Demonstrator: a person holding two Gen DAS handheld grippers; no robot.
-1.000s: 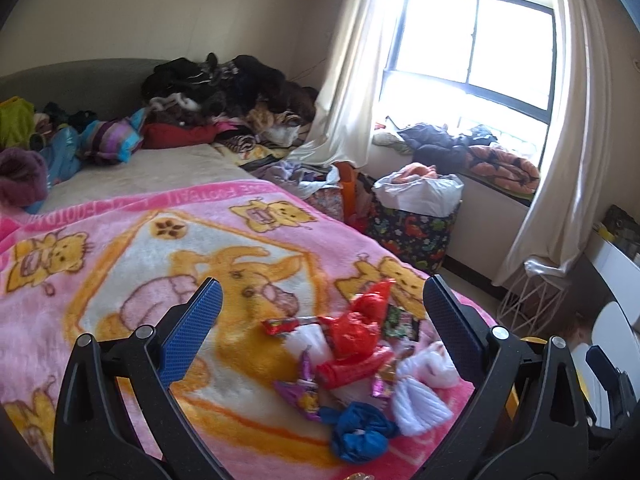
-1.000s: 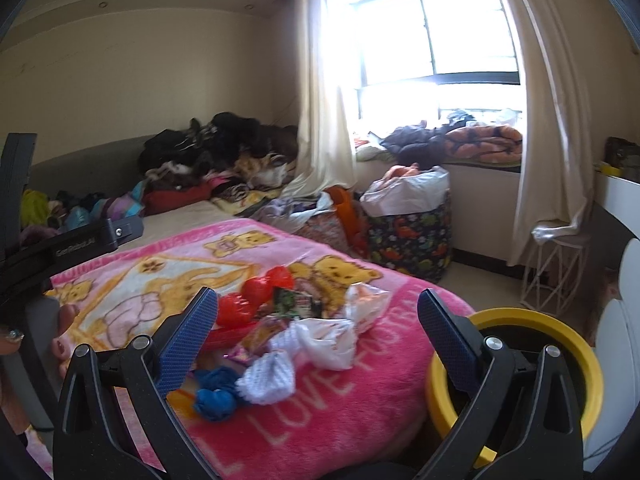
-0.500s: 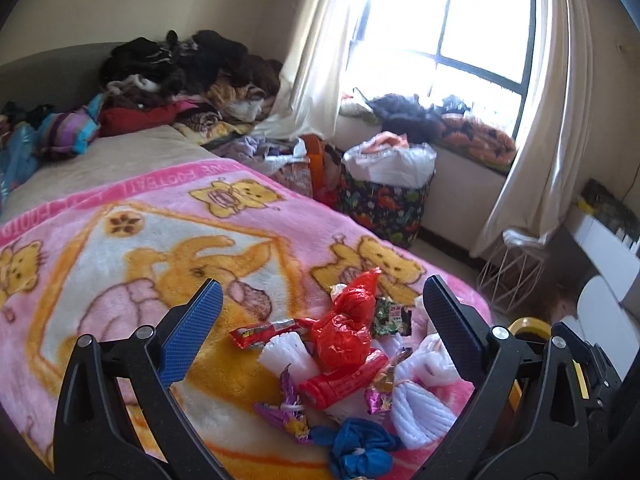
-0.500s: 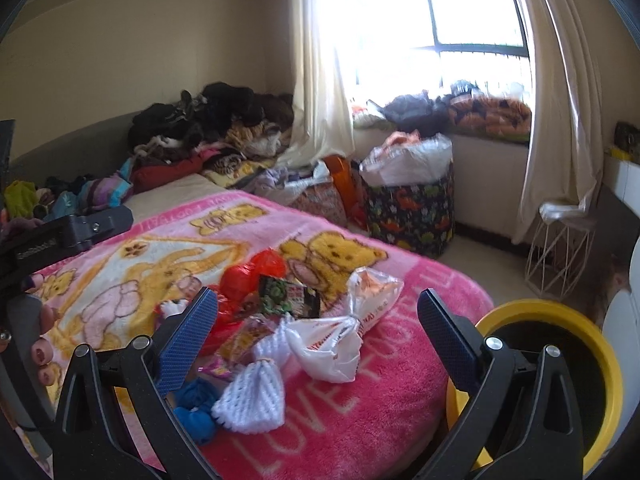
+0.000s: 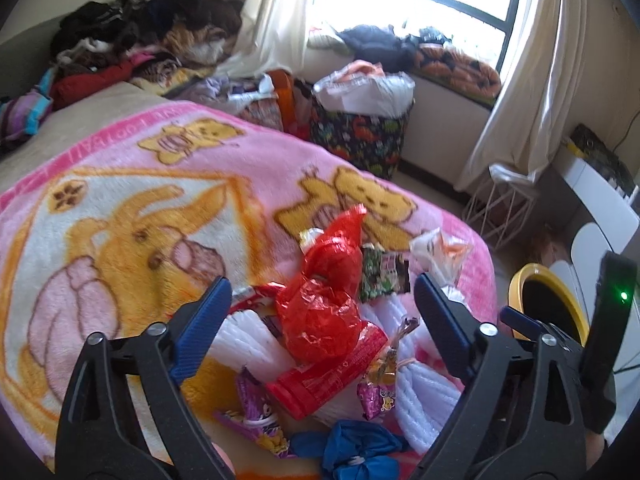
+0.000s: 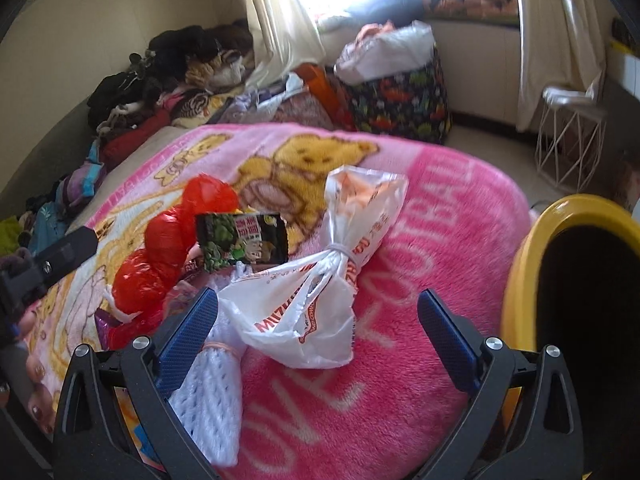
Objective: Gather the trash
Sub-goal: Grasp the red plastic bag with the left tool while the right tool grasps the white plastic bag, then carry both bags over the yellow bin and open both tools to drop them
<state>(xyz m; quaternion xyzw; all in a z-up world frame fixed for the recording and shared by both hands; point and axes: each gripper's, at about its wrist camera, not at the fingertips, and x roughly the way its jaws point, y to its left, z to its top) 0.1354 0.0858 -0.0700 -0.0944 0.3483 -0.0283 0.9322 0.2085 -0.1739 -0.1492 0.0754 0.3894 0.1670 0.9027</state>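
Note:
A heap of trash lies on the pink blanket (image 5: 120, 208) near the bed's corner. My left gripper (image 5: 320, 300) hangs over it, its jaws closing around a crumpled red plastic bag (image 5: 324, 300) without pressing it. Below the bag lie a red wrapper (image 5: 320, 384), purple wrappers (image 5: 252, 404), white foam netting (image 5: 420, 392) and a blue bag (image 5: 352, 452). My right gripper (image 6: 320, 320) stands open over a knotted white plastic bag (image 6: 312, 300). Beside that lie the red plastic bag (image 6: 172, 248), a green snack packet (image 6: 244, 240) and the white foam netting (image 6: 212, 400).
A yellow bin (image 6: 568, 280) stands on the floor just right of the bed corner. Clothes (image 5: 140, 36) are piled at the bed's far end. A patterned bag (image 5: 360, 136) and a white wire stand (image 5: 500, 208) sit by the window wall. A hand's fingers (image 6: 32, 372) show at left.
Both grippers have come forward and down toward the trash heap, tilting downward. The left jaws have narrowed a little around the red bag. The right gripper now hangs over the white bag.

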